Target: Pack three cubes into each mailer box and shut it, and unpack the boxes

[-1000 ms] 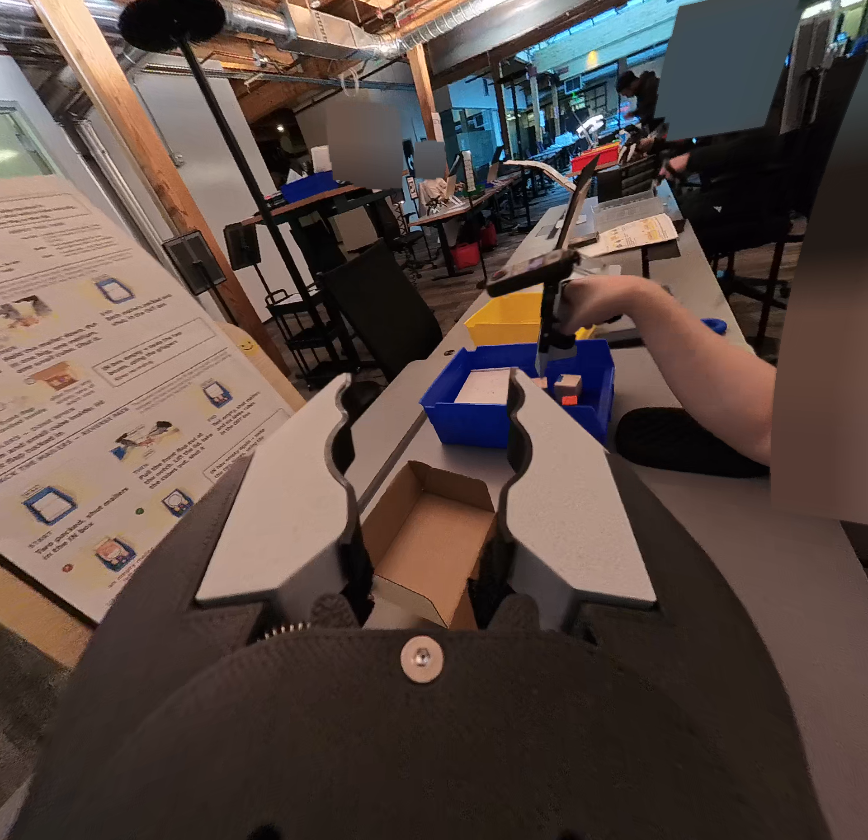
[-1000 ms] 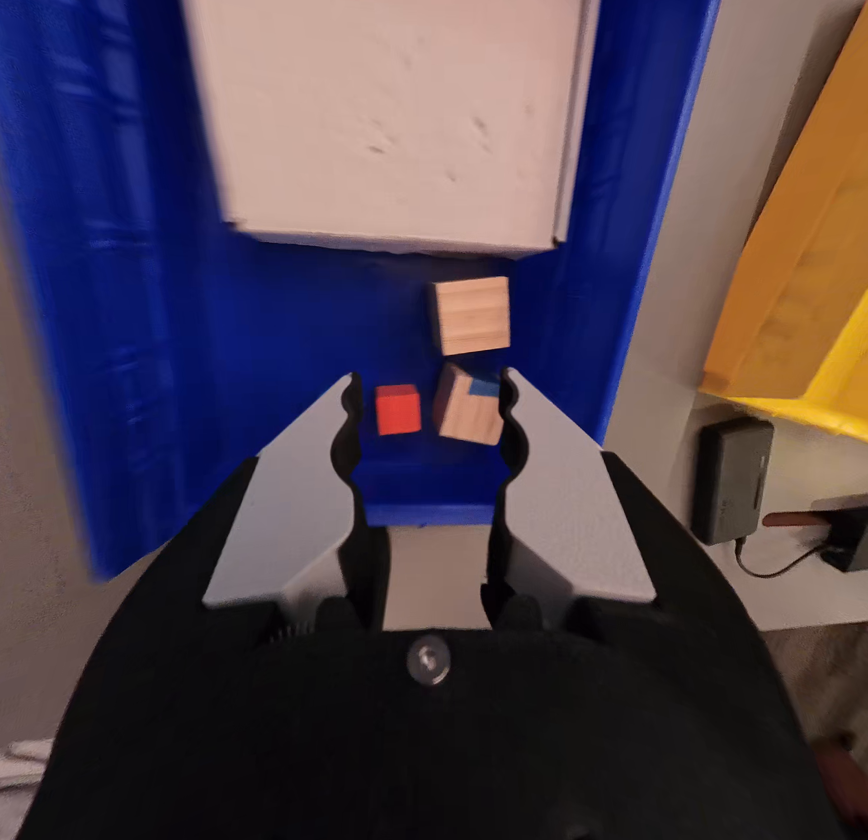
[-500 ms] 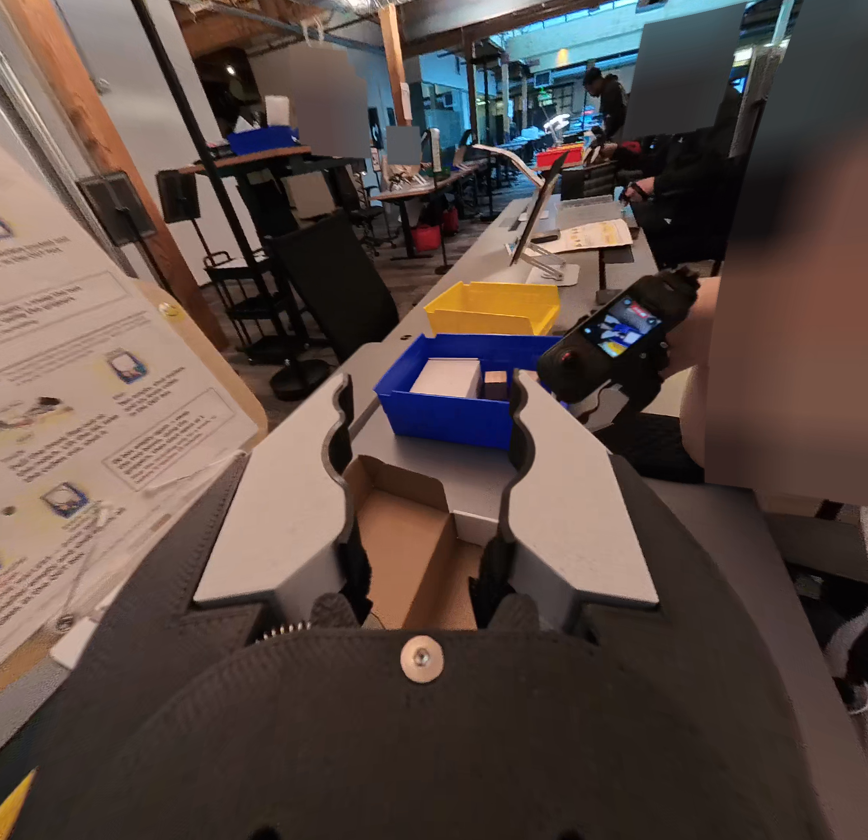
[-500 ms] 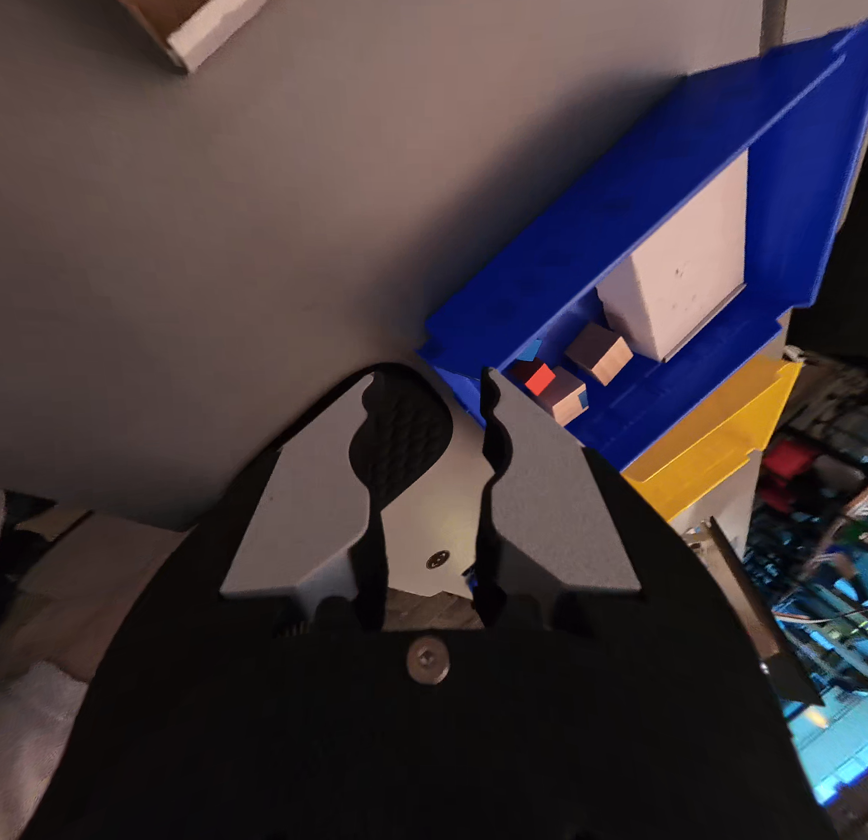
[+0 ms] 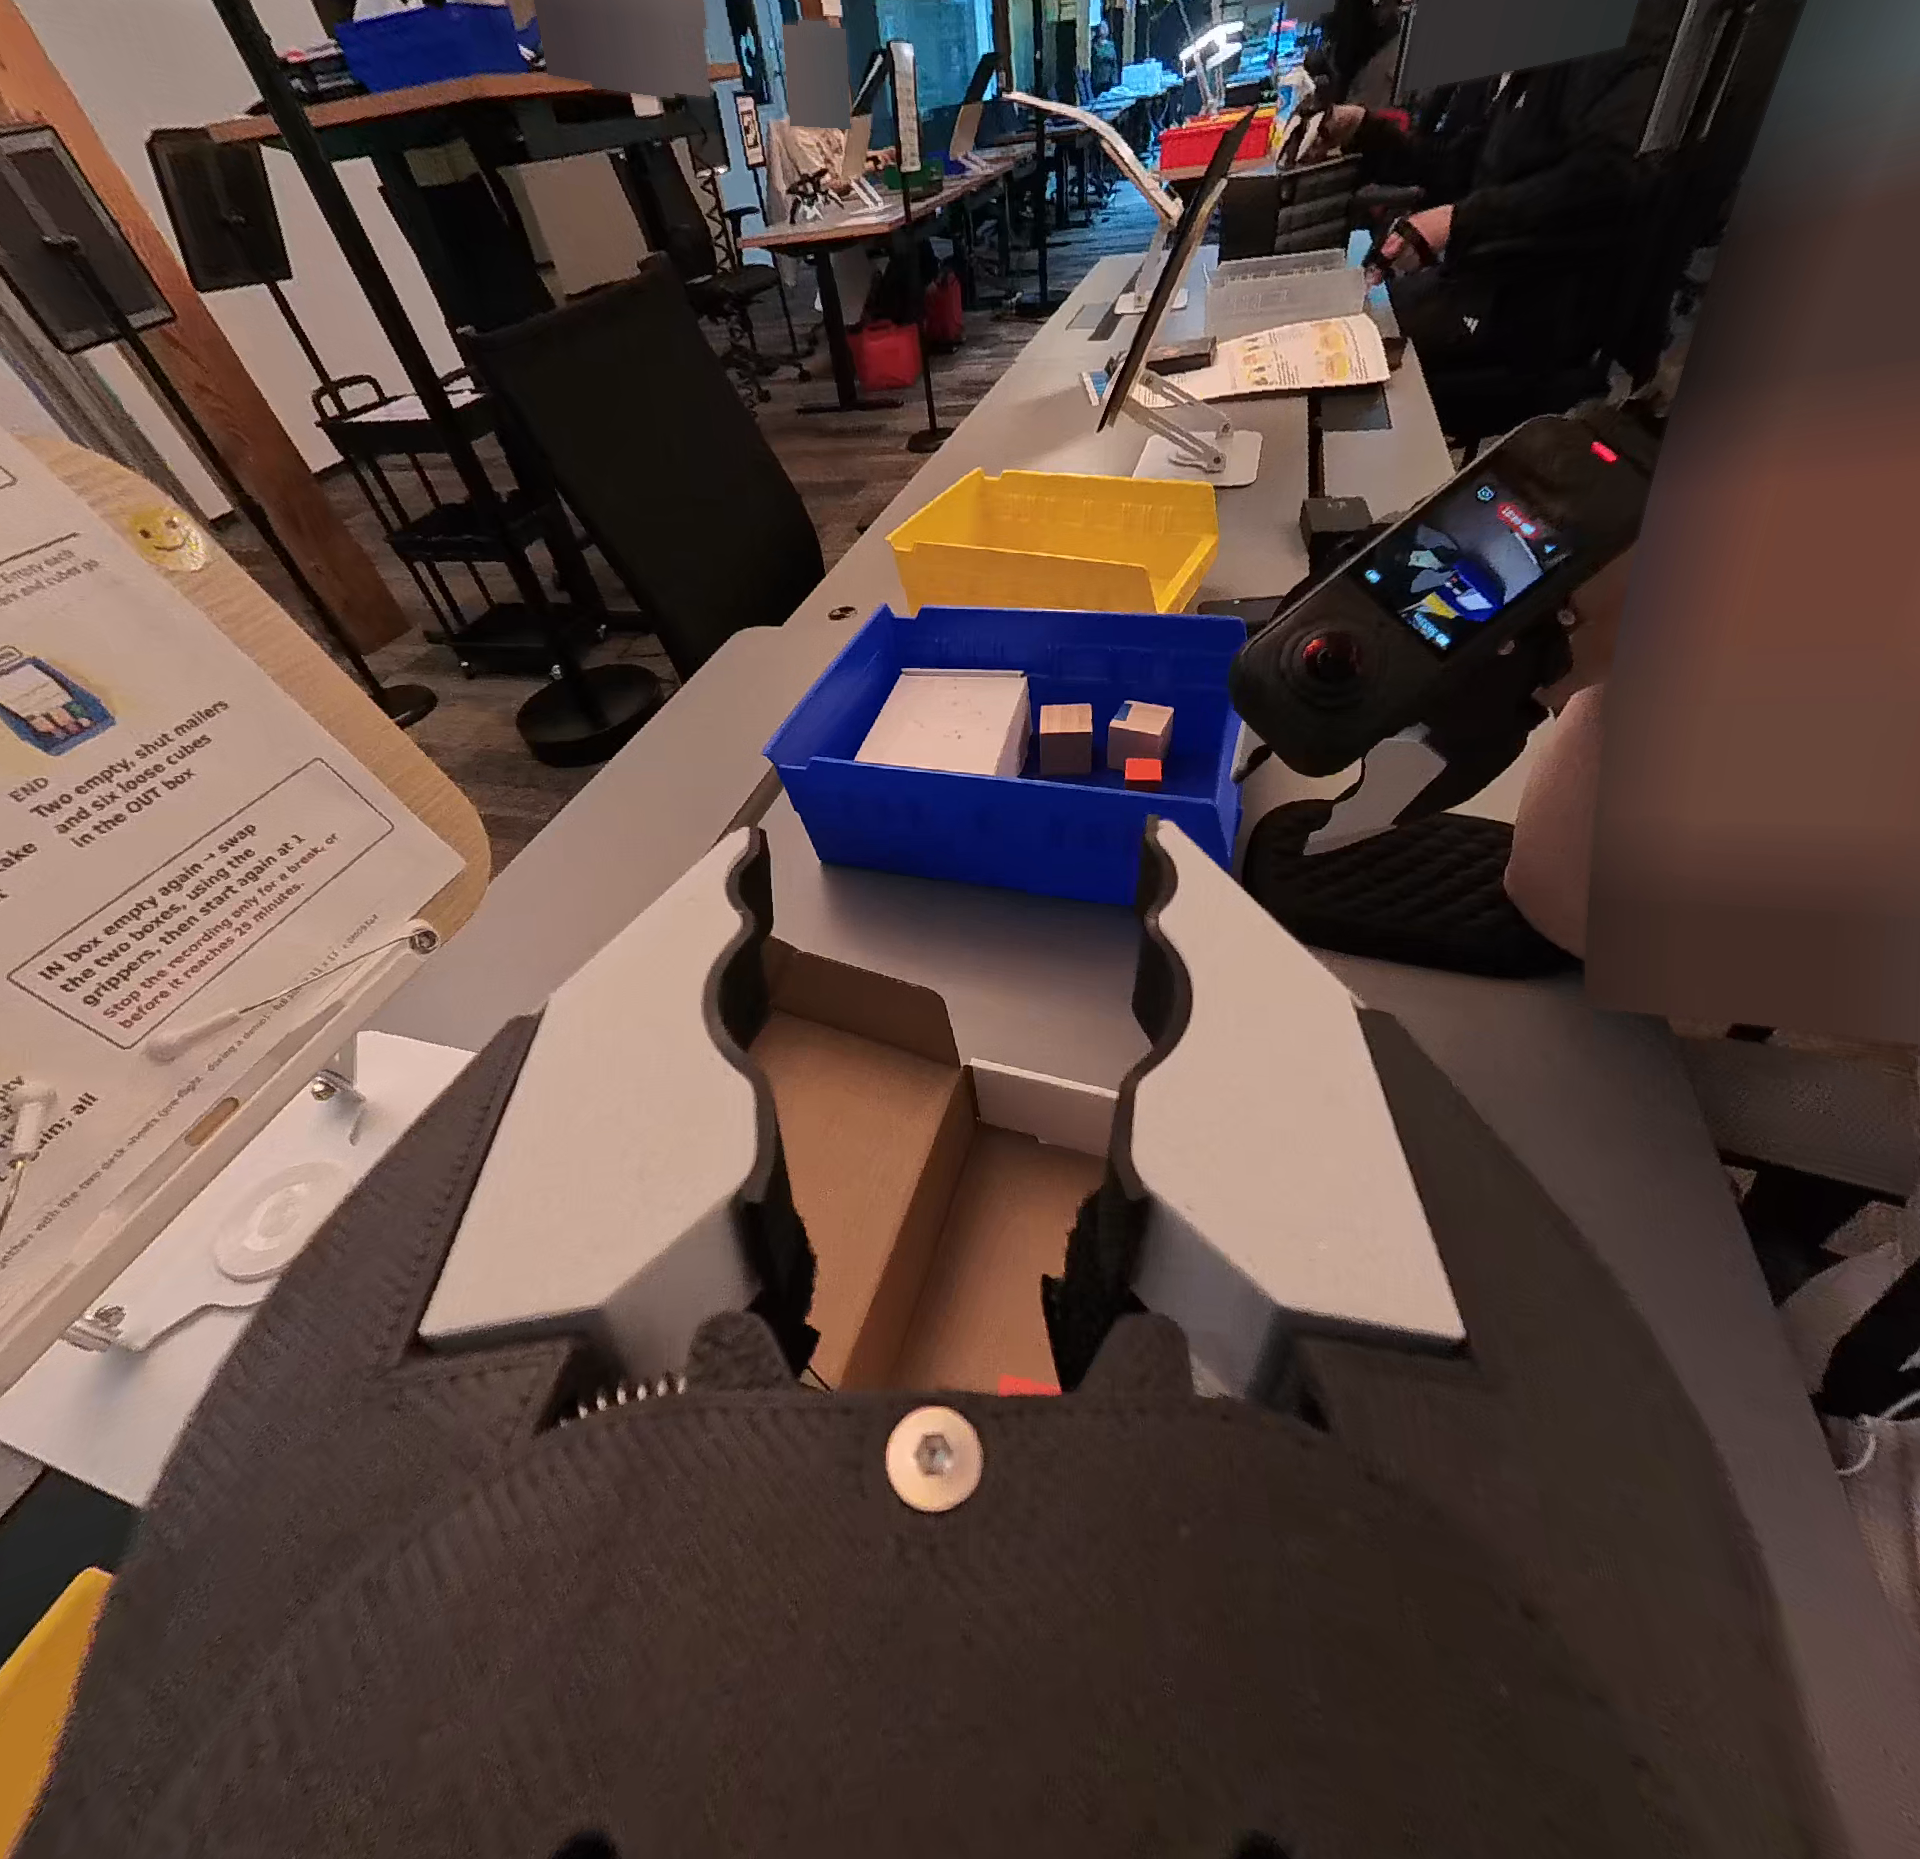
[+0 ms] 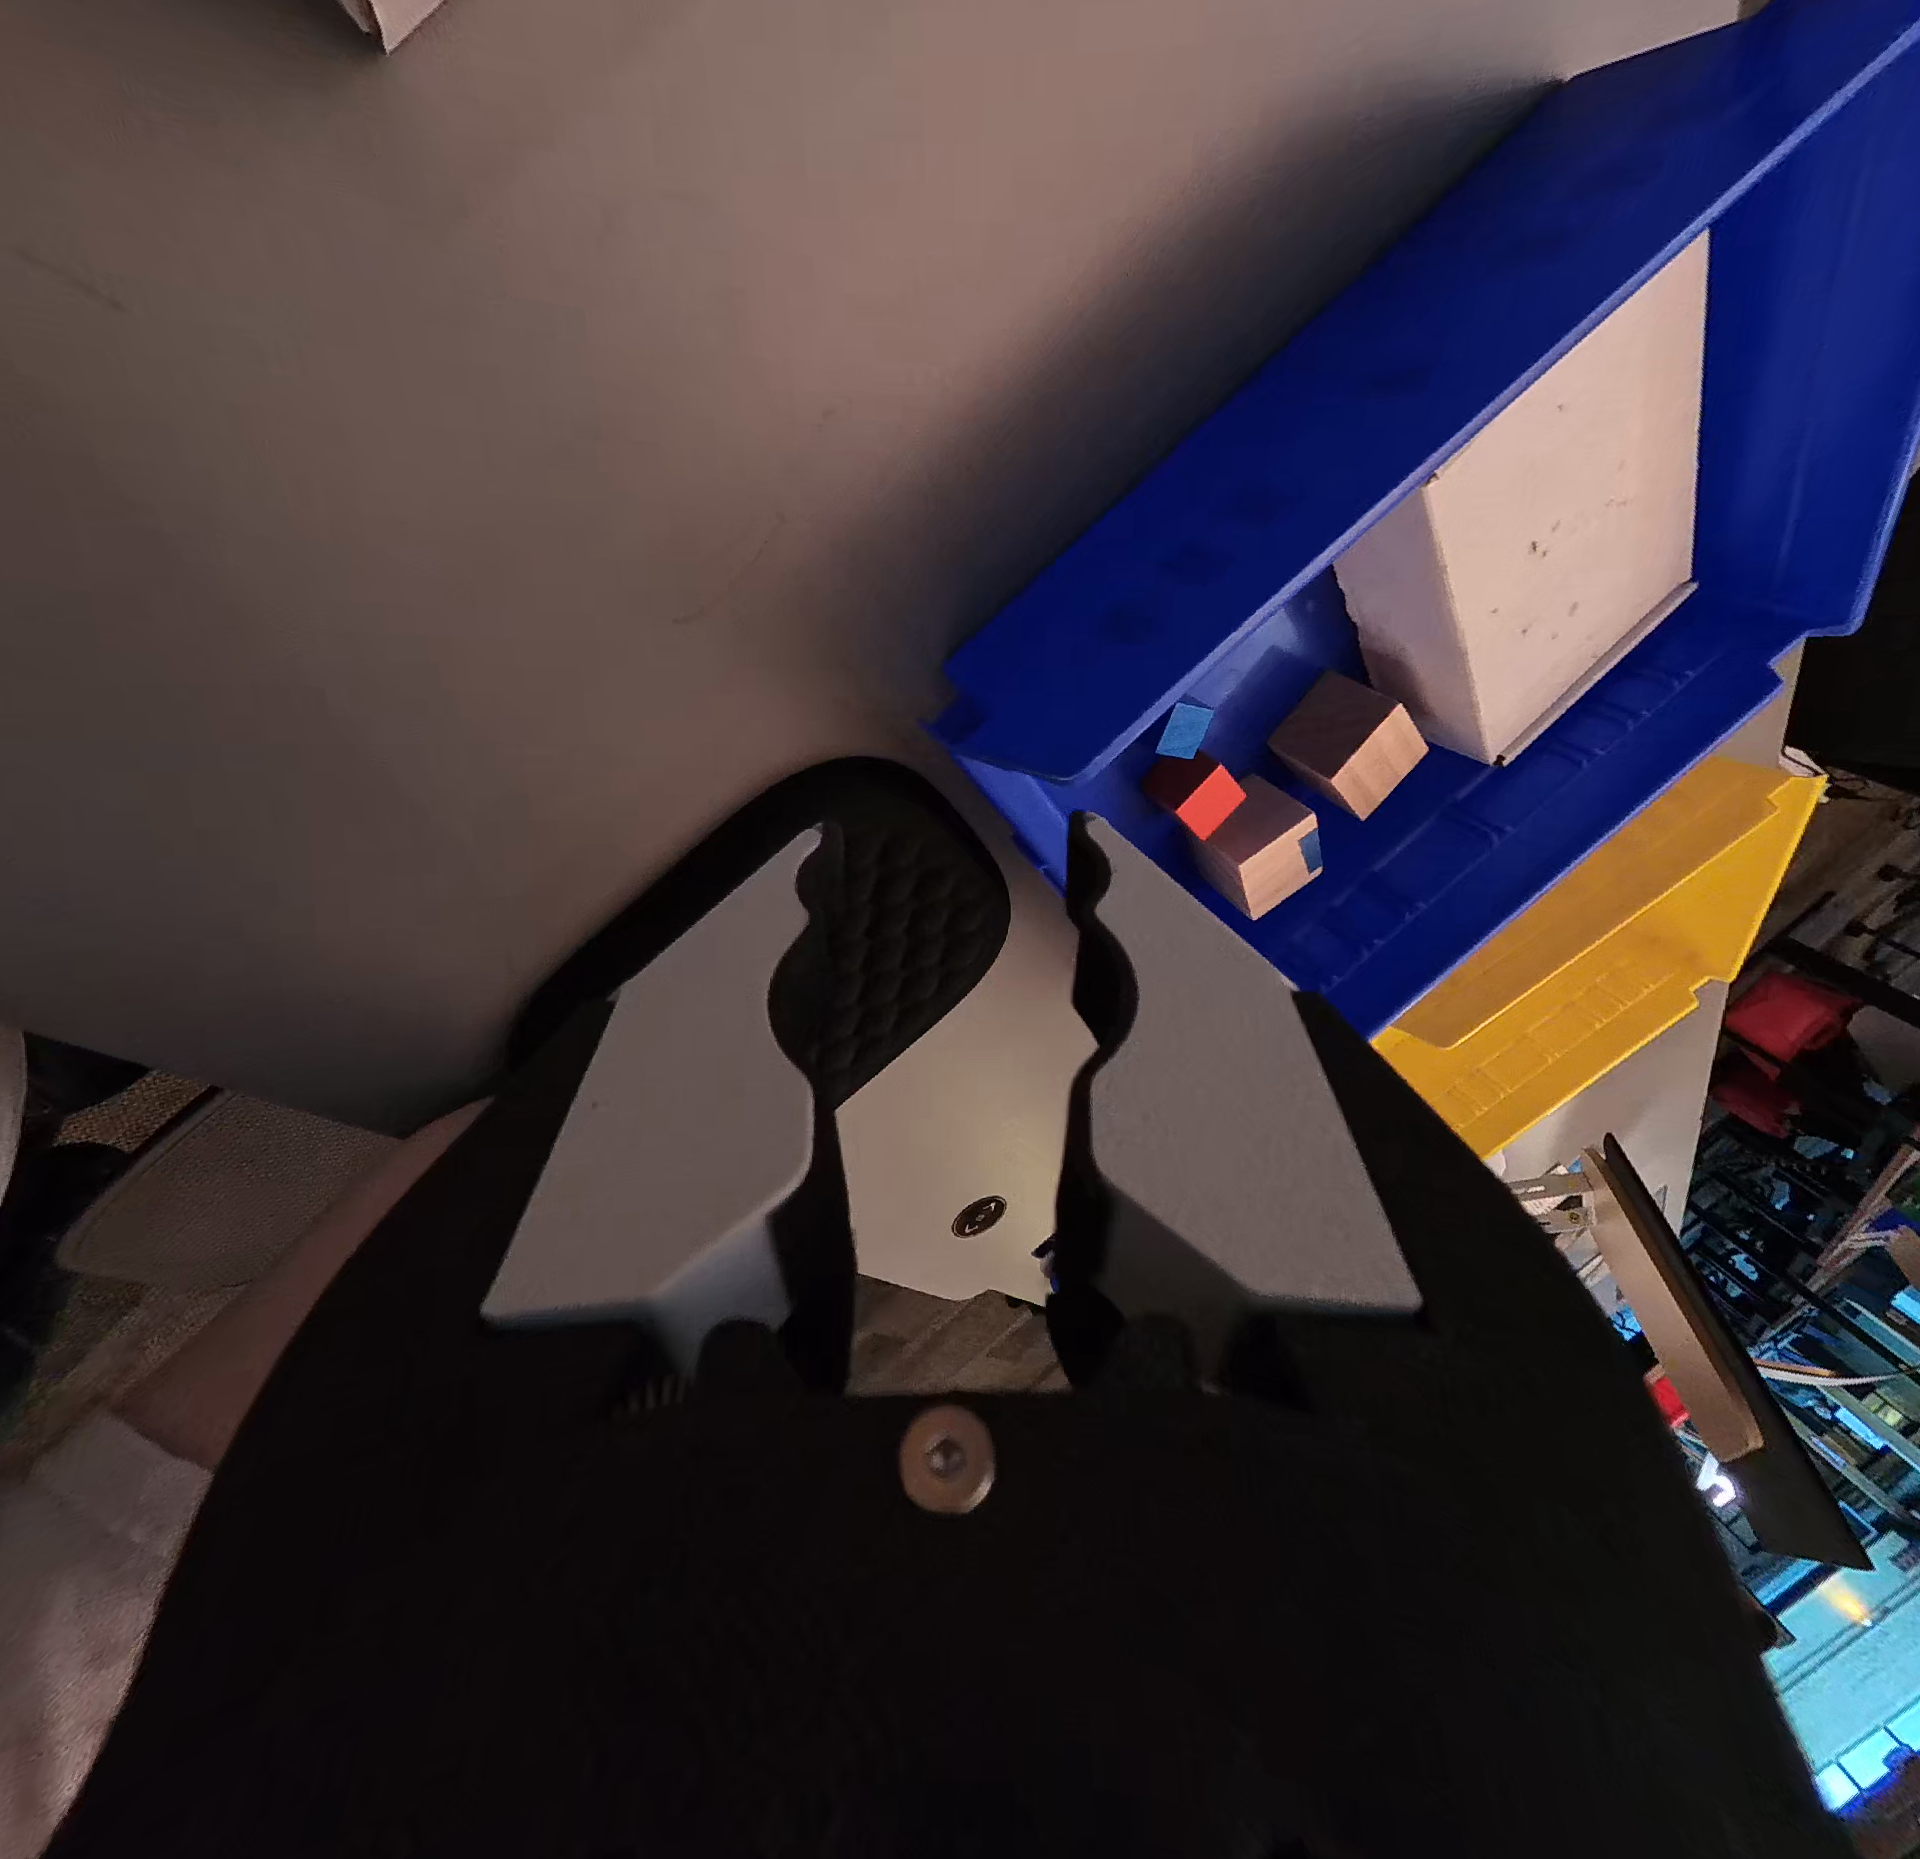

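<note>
The open mailer box [image 5: 914, 1217] lies on the grey tabletop [image 5: 997, 952] right under the left tool [image 5: 948, 988], whose jaws stand wide and empty. The right tool [image 6: 945, 843] is also spread, holding nothing, near the blue bin [image 5: 987, 822]. That bin holds a shut white mailer [image 5: 951, 734] and three cubes [image 5: 1067, 739], with a yellow bin [image 5: 1049, 552] beyond.

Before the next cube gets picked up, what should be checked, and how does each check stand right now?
1. Open mailer box ready on the table: ok.
2. Cubes in the blue bin: ok; small red cube and two wooden cubes visible.
3. Left gripper open, empty: ok.
4. Right gripper open, empty: ok.
5. Right gripper over the cubes: not ok, it sits beside the bin.
6. Cubes already in the open box: cannot tell.
</note>
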The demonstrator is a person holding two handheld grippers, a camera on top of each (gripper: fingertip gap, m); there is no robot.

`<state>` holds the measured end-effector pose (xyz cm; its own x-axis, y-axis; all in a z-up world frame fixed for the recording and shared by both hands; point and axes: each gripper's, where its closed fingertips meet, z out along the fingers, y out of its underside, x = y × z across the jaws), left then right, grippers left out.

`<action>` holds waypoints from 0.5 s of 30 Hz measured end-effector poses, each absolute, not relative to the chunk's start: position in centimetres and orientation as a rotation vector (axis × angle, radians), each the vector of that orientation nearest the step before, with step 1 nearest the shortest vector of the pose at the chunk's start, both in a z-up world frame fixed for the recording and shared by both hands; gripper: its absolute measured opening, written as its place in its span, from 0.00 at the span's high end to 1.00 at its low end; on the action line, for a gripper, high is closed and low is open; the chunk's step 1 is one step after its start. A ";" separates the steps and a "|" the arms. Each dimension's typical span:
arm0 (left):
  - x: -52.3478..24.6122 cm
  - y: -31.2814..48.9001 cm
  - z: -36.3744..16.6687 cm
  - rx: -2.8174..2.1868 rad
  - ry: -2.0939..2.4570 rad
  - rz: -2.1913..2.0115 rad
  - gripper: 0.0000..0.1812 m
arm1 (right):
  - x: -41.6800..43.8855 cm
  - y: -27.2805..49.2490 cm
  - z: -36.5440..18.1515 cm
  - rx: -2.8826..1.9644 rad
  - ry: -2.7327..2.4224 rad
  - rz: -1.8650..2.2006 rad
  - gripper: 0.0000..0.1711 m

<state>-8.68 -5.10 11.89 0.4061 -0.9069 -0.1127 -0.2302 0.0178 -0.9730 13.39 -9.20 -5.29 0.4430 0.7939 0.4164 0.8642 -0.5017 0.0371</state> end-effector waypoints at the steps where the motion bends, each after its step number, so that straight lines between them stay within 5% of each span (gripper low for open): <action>1: -8.7 -5.2 11.9 -1.488 1.069 -0.721 0.62 | 13.4 -9.3 -5.2 -2.510 -1.454 -0.574 0.75; 15: -9.9 -6.0 13.3 -1.442 1.049 -0.720 0.61 | 13.2 -10.0 -5.6 -2.525 -1.462 -0.596 0.78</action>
